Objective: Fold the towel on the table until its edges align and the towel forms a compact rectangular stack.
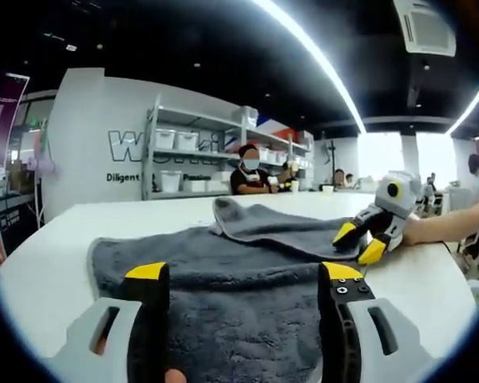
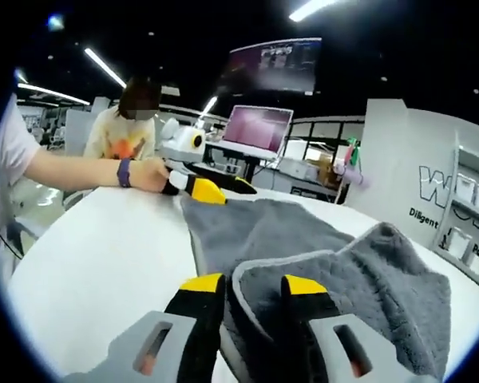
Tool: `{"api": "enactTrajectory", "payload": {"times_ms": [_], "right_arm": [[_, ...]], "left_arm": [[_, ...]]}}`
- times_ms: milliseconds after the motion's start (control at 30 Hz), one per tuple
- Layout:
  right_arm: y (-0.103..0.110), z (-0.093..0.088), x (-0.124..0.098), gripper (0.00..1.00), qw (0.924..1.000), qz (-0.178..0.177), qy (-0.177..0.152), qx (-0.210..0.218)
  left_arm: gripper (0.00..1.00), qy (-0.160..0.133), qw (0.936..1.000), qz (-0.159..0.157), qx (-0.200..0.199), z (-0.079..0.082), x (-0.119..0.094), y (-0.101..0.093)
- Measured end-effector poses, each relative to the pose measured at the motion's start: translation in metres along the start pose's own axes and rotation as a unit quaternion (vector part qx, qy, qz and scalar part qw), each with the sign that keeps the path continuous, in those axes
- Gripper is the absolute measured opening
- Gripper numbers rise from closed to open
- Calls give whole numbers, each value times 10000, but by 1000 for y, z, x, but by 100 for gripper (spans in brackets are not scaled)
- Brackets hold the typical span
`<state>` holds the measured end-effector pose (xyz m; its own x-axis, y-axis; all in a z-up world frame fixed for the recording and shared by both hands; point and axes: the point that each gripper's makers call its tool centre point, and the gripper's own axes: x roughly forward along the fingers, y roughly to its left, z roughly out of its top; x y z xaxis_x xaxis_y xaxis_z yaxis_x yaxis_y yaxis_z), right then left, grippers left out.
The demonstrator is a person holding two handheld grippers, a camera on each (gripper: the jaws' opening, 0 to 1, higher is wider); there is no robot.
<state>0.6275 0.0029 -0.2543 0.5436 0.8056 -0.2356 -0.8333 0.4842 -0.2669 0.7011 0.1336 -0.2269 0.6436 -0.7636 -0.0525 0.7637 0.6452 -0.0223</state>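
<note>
Item: grey towel (image 1: pixel 247 279), lying on the white table (image 1: pixel 56 255), spread across its middle, with one corner already turned over onto the body of the cloth so that a raised flap (image 2: pixel 359 279) sits on top.

Handling, as judged: thick terry pile, soft and limp, light. It will sag and drag rather than hold a crease. It is not slippery, and the nap should catch on the table. Best taken at corners or along the hemmed edge, both corners of one side lifted together so the fold falls square.

Left gripper (image 1: pixel 247 279): yellow-tipped jaws stand wide apart over the near edge of the towel, cloth showing between them and nothing pinched. In the right gripper view it shows at the far edge of the towel (image 2: pixel 195 190), held in a person's hand (image 2: pixel 148 175).

Right gripper (image 2: pixel 251 291): jaws drawn close with the hemmed edge of the folded flap between them. They appear to be pinching the towel. In the left gripper view it rests at the far right corner (image 1: pixel 366 239).

Hard to make out: whether the right jaws bite firmly or only bracket the hem; the towel's nearest edge, cut off below both views; the far right edge, hidden under the flap.

Background: shelving (image 1: pixel 191 152), a laptop (image 2: pixel 259 128), seated people.
</note>
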Motion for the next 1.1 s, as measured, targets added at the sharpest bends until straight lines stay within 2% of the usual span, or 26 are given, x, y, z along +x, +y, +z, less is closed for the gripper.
{"api": "enactTrajectory", "payload": {"times_ms": [67,233,267,367,633,867,1033,1100], "right_arm": [[0,-1,0,21,10000,6,31,-59],[-1,0,-4,3,10000,33,-34,-5],[-1,2,-5,0,9998,58,-104,135],[-2,6,-8,0,9979,131,-296,554],[2,14,-12,0,9943,306,-541,862],[-1,33,-21,0,9849,422,-1141,1229],[0,47,-30,0,9760,530,-1588,1394],[-1,55,-33,0,9700,614,-1830,1477]], "left_arm": [[75,-3,10000,1,-9,0,0,0],[74,-4,10000,3,-24,1,1,2],[74,-4,10000,4,-25,1,1,3],[74,-1,10000,7,-29,1,1,4],[74,-6,10000,2,-47,2,1,6],[74,-15,10000,-8,-69,2,1,7],[74,-20,10000,-13,-80,3,1,5],[74,-20,10000,-14,-80,3,1,5]]}}
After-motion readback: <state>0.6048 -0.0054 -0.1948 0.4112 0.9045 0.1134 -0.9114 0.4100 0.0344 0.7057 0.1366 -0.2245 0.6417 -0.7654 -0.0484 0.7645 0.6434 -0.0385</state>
